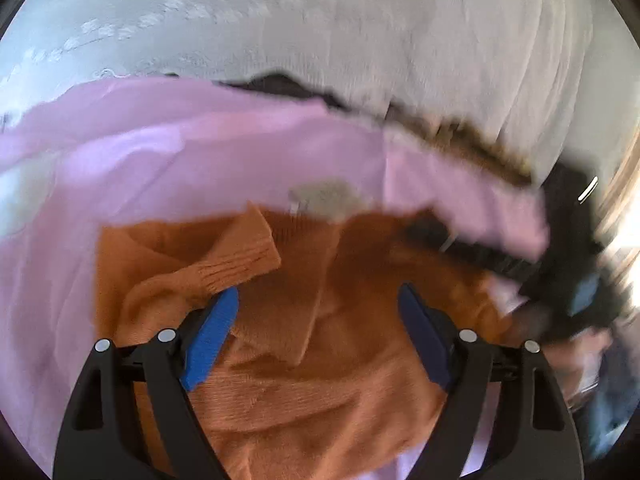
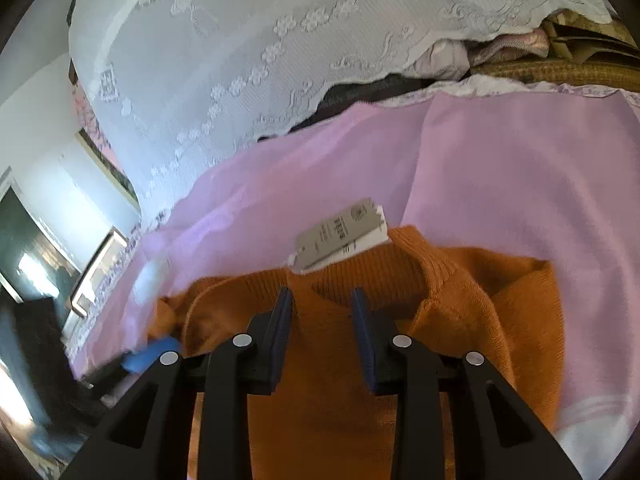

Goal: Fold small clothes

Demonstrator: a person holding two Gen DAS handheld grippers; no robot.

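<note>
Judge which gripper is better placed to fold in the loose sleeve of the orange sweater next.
Left, probably. The left gripper has open jaws right beside the ribbed sleeve cuff of the orange sweater. The right gripper hangs over the collar near the paper tag.

Both wrist views look steeply down, close over the same orange sweater on pink cloth.

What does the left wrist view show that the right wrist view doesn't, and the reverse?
Left wrist only: a ribbed sleeve cuff folded over the orange sweater, and the open left claw above it. Right wrist only: the ribbed collar, readable print on the paper tag and the right claw. Both: sweater, tag, pink cloth, white lace fabric.
</note>
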